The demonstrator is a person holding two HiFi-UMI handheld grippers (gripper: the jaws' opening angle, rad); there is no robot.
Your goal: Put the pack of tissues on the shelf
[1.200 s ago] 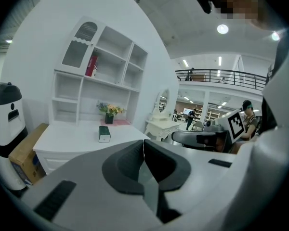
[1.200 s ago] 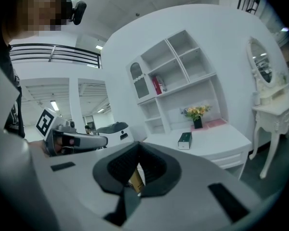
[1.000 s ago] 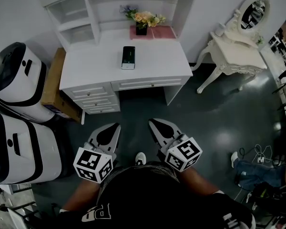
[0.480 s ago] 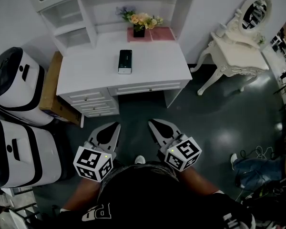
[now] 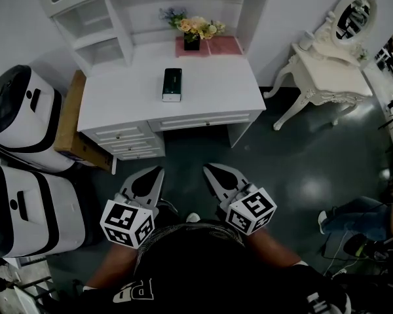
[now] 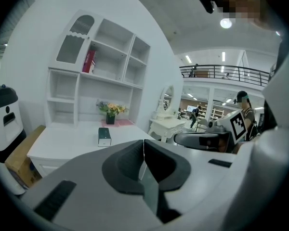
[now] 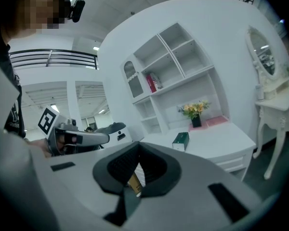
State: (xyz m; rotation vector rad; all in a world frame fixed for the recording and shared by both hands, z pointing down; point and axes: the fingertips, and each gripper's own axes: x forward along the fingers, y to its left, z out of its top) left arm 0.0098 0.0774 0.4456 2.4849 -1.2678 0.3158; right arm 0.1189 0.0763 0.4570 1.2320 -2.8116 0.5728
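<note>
Against the white wall, shelf unit: a white wooden shelf unit (image 5: pixel 121 18) with open compartments stands on the back of the table; a red book (image 6: pixel 89 61) stands in an upper compartment.
Table: a white wooden table (image 5: pixel 209 90) with drawers under its left part, well ahead of the person.
Machines: two rounded white-and-black machines (image 5: pixel 26 110) on the dark floor (image 5: pixel 275 169), left of the table.
Dressing table: a cream carved dressing table (image 5: pixel 327 77) with an oval mirror (image 5: pixel 349 15), right of the table and apart from it.
Cardboard box: a brown cardboard box (image 5: pixel 69 120) between the table's left side and the farther machine.
Left claw: the grey left claw (image 5: pixel 158 170) with its marker cube has its jaws pressed together, nothing between them; it hangs over the floor in front of the table.
Right claw: the grey right claw (image 5: pixel 207 167) is likewise closed and empty, beside the left one.
Flowers: yellow and pale flowers (image 5: pixel 195 26) in a dark pot, beside a pink mat (image 5: pixel 224 44).
Pack of tissues: the dark green rectangular pack of tissues (image 5: pixel 172 84) lies flat mid-table, in front of the flowers, not on the shelf, well apart from both claws.
</note>
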